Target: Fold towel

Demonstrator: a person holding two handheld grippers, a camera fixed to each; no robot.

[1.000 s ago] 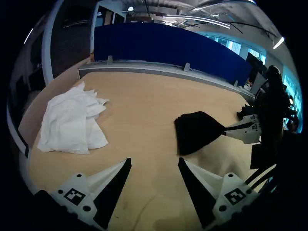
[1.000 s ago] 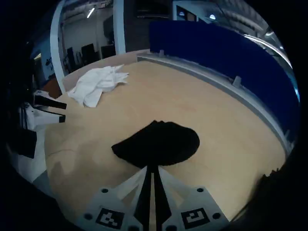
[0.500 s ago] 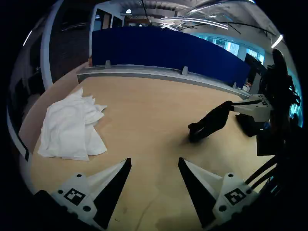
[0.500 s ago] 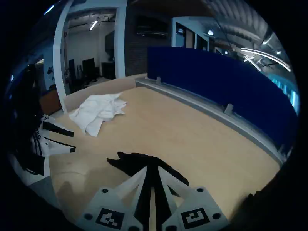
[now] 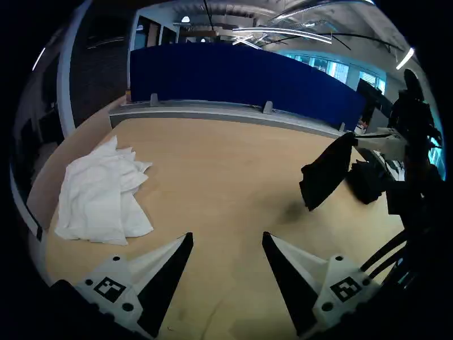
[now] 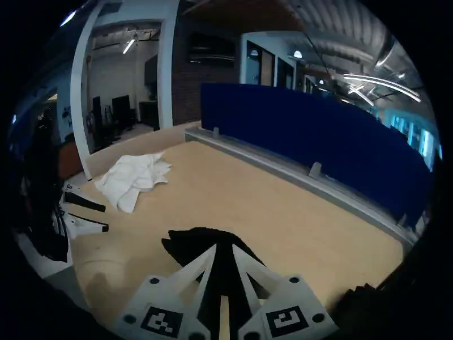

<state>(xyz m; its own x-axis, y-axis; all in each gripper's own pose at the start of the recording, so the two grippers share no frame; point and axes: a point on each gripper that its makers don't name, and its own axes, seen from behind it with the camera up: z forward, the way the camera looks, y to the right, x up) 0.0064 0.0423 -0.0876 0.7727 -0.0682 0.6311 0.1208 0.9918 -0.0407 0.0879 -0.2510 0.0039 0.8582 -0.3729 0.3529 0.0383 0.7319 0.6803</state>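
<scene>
The right tool [image 6: 225, 246] is clamped on an edge of the limp black fabric towel [image 5: 324, 170], which hangs clear of the light wooden counter [image 5: 226, 164] towards its right side. The left tool [image 5: 226, 235] hovers with its fingers spread, holding nothing, near a crumpled white cloth [image 5: 99, 192]. To do this well, the towel probably wants lowering and spreading flat, with the free tool pinching a second corner so the edges line up before any fold.
</scene>
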